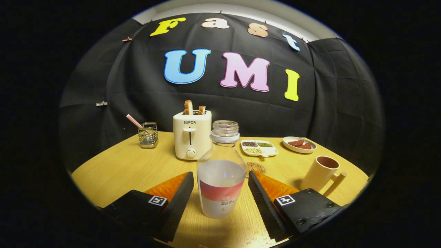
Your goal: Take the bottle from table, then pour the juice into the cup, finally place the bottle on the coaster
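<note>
The claw [220, 193] is spread wide around the bottle [221, 172], which stands mid-surface, not yet gripped. Pouring into the cup [320, 172] and setting the bottle on the coaster [255, 168] remain.

Staged recording booth, black cloth wall [137, 86], breakfast props, toaster [192, 136] on wooden table [120, 168]

toaster [192, 137] holding toast [188, 107], wire holder [148, 135], divided dish [259, 148], snack plate [299, 144]
</note>
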Demonstrator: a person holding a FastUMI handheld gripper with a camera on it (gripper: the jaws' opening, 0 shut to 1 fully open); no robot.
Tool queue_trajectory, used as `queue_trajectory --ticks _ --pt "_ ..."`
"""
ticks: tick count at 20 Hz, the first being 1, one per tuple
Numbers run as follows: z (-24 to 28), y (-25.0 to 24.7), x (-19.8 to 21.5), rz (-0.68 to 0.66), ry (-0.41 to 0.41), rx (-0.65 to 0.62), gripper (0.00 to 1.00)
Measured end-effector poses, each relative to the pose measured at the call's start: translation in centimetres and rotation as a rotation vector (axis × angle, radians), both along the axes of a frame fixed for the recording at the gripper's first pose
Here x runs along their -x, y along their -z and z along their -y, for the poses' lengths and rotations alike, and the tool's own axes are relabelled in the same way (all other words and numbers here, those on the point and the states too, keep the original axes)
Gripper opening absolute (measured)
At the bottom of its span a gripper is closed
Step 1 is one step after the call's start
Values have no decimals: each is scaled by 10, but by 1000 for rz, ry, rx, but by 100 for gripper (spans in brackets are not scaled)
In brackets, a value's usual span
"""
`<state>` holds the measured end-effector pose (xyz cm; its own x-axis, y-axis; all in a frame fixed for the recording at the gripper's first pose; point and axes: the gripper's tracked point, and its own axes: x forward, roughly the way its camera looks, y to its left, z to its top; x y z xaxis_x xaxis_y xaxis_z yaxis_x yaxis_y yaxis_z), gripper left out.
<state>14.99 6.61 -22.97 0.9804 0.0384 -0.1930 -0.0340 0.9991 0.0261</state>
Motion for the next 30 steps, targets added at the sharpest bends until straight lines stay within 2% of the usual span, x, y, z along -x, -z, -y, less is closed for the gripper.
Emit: queue_trajectory --ticks 5,8,10,19,22,26,28,30 --pt "1 11 -11 -6 17 18 97" --pt "4 9 -18 4 38 8 93" --pt "5 10 -19 2 47 0 82" --pt "6 10 -23 -3 30 -41 75" --pt "15 6 -21 -26 53 -84 74" --pt "39 -21 -18 -14 107 -239 73" --pt "60 -35 -17 -7 159 -277 73" --pt "73 -44 -17 -20 172 -312 73"
